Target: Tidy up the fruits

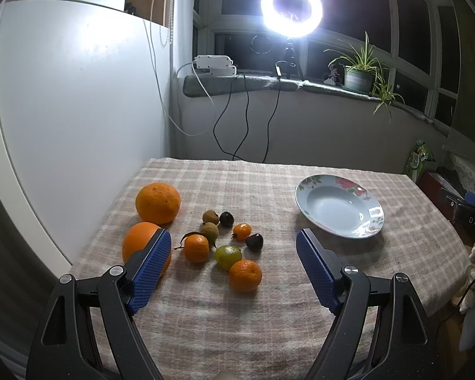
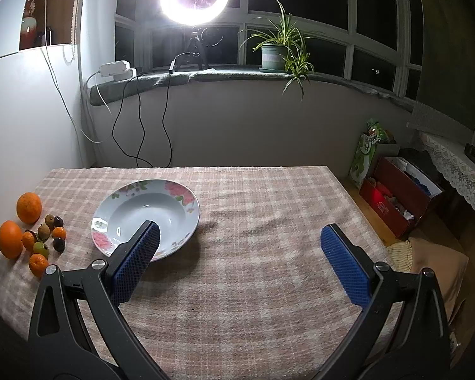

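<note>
A cluster of fruit lies on the left of the checked tablecloth (image 1: 237,310): two big oranges (image 1: 157,202) (image 1: 141,242), small tangerines (image 1: 245,275) (image 1: 196,248), a green fruit (image 1: 227,256), brown longans (image 1: 210,217) and dark fruits (image 1: 255,242). A floral plate (image 1: 338,210) stands empty to the right. My left gripper (image 1: 232,237) is open above the cluster, holding nothing. My right gripper (image 2: 239,232) is open and empty above the cloth, right of the plate (image 2: 145,217); the fruit cluster (image 2: 38,237) shows at its far left.
A white wall panel (image 1: 63,110) borders the table's left side. A ring light (image 1: 291,8), cables and a potted plant (image 1: 359,72) sit on the windowsill behind. Boxes and bags (image 2: 399,190) stand on the floor past the table's right edge.
</note>
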